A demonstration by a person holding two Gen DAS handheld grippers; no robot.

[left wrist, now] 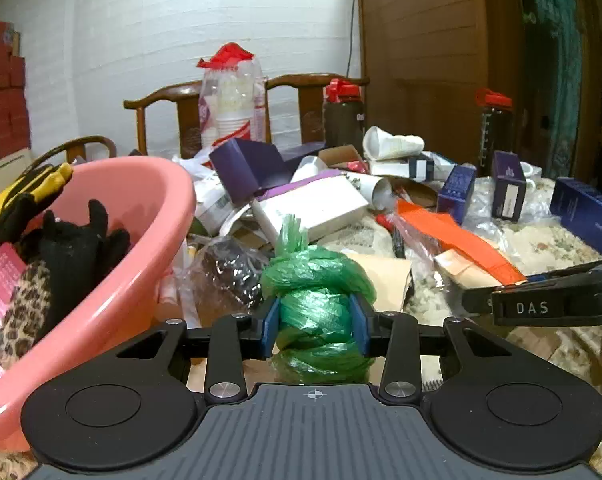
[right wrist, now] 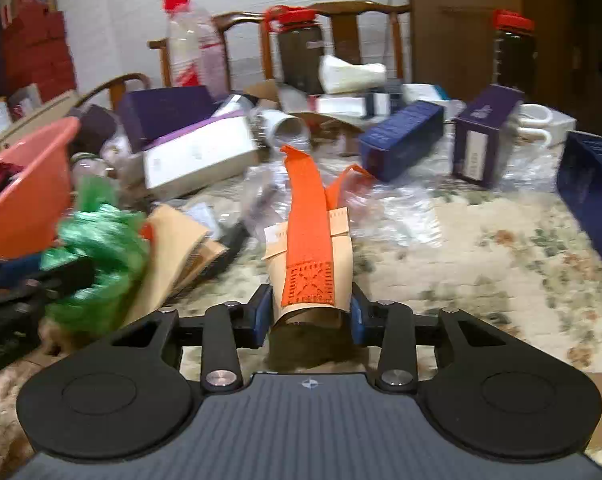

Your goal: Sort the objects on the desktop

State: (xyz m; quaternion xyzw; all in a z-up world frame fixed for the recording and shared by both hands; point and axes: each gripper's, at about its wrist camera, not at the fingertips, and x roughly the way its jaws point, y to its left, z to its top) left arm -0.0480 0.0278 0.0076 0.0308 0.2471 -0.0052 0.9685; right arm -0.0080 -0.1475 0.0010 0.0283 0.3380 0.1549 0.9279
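Note:
My left gripper (left wrist: 315,324) is shut on a roll of green plastic bags (left wrist: 317,304), held just right of a pink basin (left wrist: 141,240). The basin holds a black plush toy (left wrist: 81,248), a leopard-print cloth (left wrist: 21,312) and a pink card. My right gripper (right wrist: 307,312) is shut on a tan paper sleeve with an orange strap (right wrist: 307,224) over it, above the floral tablecloth (right wrist: 481,272). The green roll (right wrist: 97,248) shows blurred at the left of the right wrist view. The right gripper's side (left wrist: 541,304) shows in the left wrist view.
The table is piled with purple and blue boxes (left wrist: 457,192), a white box (left wrist: 313,208), paper cups (left wrist: 393,144), clear wrappers and a white mug (right wrist: 537,120). Two dark bottles with red caps (left wrist: 343,116) and wooden chairs (left wrist: 301,92) stand at the back.

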